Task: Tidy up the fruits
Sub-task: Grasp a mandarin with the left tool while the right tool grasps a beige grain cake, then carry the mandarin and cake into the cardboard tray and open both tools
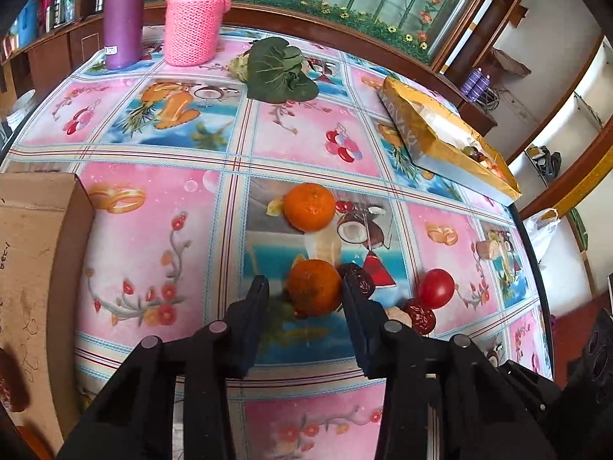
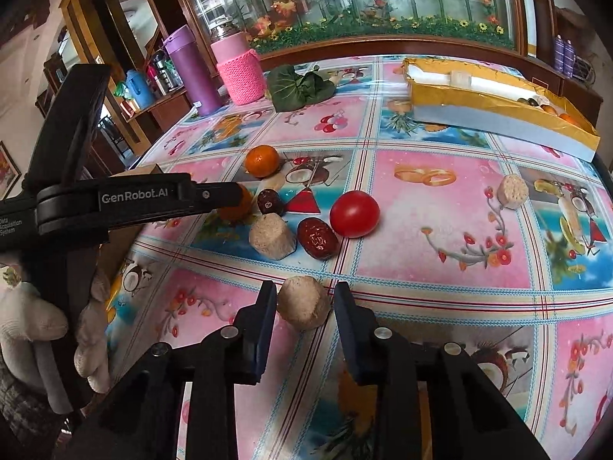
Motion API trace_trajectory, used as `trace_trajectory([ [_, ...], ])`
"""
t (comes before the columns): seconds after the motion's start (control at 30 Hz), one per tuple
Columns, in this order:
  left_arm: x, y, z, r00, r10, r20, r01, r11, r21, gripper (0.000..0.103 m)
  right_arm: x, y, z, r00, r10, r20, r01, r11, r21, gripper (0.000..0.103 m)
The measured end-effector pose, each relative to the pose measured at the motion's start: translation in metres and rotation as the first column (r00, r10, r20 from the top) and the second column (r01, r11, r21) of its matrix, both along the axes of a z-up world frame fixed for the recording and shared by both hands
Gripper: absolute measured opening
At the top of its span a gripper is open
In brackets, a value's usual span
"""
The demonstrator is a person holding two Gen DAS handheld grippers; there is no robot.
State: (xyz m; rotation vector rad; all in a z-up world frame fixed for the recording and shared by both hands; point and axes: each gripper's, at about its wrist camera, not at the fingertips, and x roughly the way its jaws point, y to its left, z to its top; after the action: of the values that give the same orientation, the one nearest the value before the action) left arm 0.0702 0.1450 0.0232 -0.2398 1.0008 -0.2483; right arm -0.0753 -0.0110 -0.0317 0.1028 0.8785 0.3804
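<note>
My left gripper [image 1: 302, 285] is open around a mottled orange [image 1: 314, 287] on the table; the right finger touches it, the left finger stands apart. A second orange [image 1: 309, 207] lies farther on. Two red dates [image 1: 362, 280] [image 1: 421, 316] and a red tomato [image 1: 436, 288] lie to the right. My right gripper [image 2: 304, 295] is open around a beige lump [image 2: 303, 303], with small gaps both sides. The right wrist view also shows the tomato [image 2: 354, 213], dates [image 2: 317, 238] [image 2: 269, 202], another beige lump [image 2: 271, 237] and the far orange [image 2: 262, 161].
A yellow box [image 1: 452, 142] with fruits stands at the far right, also in the right wrist view [image 2: 498, 107]. A cardboard box [image 1: 34, 253] sits at left. A purple flask [image 1: 124, 15], a pink flask [image 1: 195, 19], a green leaf [image 1: 281, 71] and a beige lump [image 2: 512, 191] also stand on the table.
</note>
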Motion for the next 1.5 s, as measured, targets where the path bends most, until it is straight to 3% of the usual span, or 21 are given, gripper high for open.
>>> trace_trajectory([
  [0.13, 0.002, -0.009, -0.007, 1.000, -0.025, -0.001, 0.025, 1.000, 0.006, 0.039, -0.001, 0.006, -0.002, 1.000, 0.018, -0.005, -0.018, 0.999, -0.031, 0.034],
  [0.2, 0.000, -0.015, -0.006, 0.999, -0.035, 0.024, 0.034, 0.998, 0.044, 0.038, -0.001, 0.009, -0.002, 1.000, 0.020, 0.004, -0.020, 0.999, -0.051, 0.034],
  [0.23, 0.000, -0.017, -0.006, 0.999, -0.039, 0.029, 0.037, 0.998, 0.052, 0.036, -0.001, 0.009, -0.002, 1.000, 0.020, 0.007, -0.020, 0.998, -0.055, 0.030],
  [0.27, -0.001, -0.016, -0.006, 0.998, -0.047, 0.029, 0.046, 0.998, 0.031, 0.027, -0.001, 0.009, -0.002, 1.000, 0.022, 0.007, -0.022, 0.998, -0.053, 0.025],
  [0.47, -0.022, 0.001, 0.011, 0.998, -0.014, 0.060, 0.013, 1.000, 0.016, 0.027, -0.003, 0.009, -0.001, 0.999, 0.017, 0.031, -0.015, 0.999, -0.047, 0.020],
  [0.73, -0.094, 0.082, 0.043, 0.987, 0.118, 0.109, -0.113, 0.992, -0.049, 0.027, -0.010, 0.018, 0.001, 0.997, 0.032, 0.065, -0.026, 0.996, -0.091, 0.019],
  [0.97, -0.164, 0.167, 0.057, 0.943, 0.292, 0.159, -0.285, 0.956, -0.061, 0.028, -0.013, 0.033, -0.004, 0.996, 0.053, 0.067, -0.040, 0.982, -0.186, 0.019],
  [1.2, -0.200, 0.221, 0.052, 0.897, 0.407, 0.171, -0.411, 0.911, -0.013, 0.028, -0.033, 0.037, 0.018, 0.996, 0.030, 0.085, -0.018, 0.991, -0.136, 0.018],
  [1.33, -0.207, 0.222, 0.041, 0.907, 0.389, 0.158, -0.398, 0.917, 0.028, 0.028, -0.044, 0.072, 0.040, 0.989, 0.112, 0.095, -0.101, 0.989, -0.111, 0.019],
  [1.5, -0.210, 0.209, 0.032, 0.923, 0.340, 0.180, -0.367, 0.918, 0.150, 0.028, -0.050, 0.139, 0.051, 0.965, 0.249, 0.086, -0.242, 0.967, -0.080, 0.019],
])
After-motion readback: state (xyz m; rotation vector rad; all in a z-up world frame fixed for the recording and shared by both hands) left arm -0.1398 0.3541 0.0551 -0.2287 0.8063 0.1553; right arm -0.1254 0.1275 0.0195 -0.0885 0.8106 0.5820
